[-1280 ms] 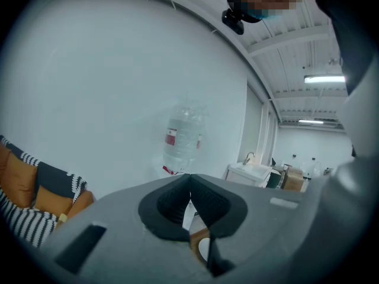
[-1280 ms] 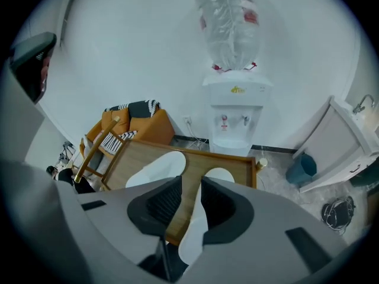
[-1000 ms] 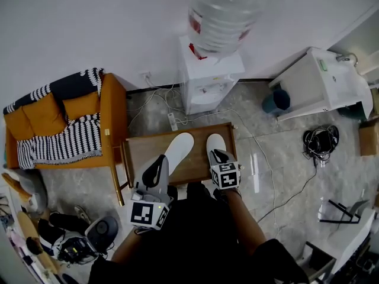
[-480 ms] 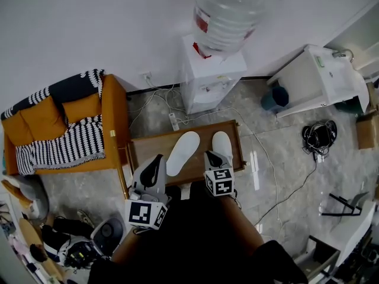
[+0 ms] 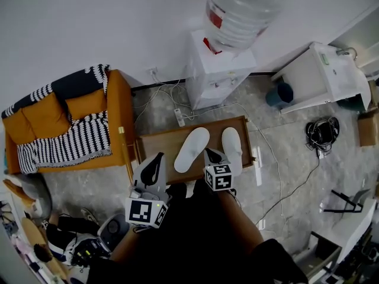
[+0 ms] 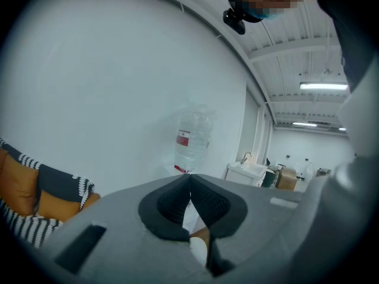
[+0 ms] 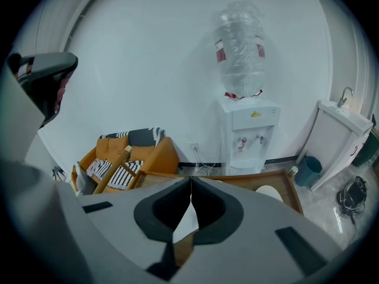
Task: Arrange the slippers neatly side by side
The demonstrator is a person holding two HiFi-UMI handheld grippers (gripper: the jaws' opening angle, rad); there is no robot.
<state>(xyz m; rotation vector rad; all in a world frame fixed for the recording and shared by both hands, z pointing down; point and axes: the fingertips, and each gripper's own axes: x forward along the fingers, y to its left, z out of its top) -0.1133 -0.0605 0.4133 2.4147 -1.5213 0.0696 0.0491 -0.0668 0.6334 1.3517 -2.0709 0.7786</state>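
Right tongs (image 5: 208, 154) pulled back, slippers (image 5: 192, 149) in tray (image 5: 156, 149)

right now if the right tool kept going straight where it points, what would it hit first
Probably the slanted white slipper: it shows just below the shut tips of the right tool. If it misses, the wooden table. Depth is unclear.

White wall (image 5: 89, 22) above a glossy grey marble floor (image 5: 284, 158)
Orange sofa (image 5: 115, 117) at centre left, draped with a black-and-white striped blanket (image 5: 65, 144); a low wooden table (image 5: 157, 149) just beside it at centre; a white water dispenser (image 5: 219, 76) against the wall, top centre; a white sink cabinet (image 5: 320, 78) at upper right; a coil of black cables (image 5: 321, 135) on the floor at right.
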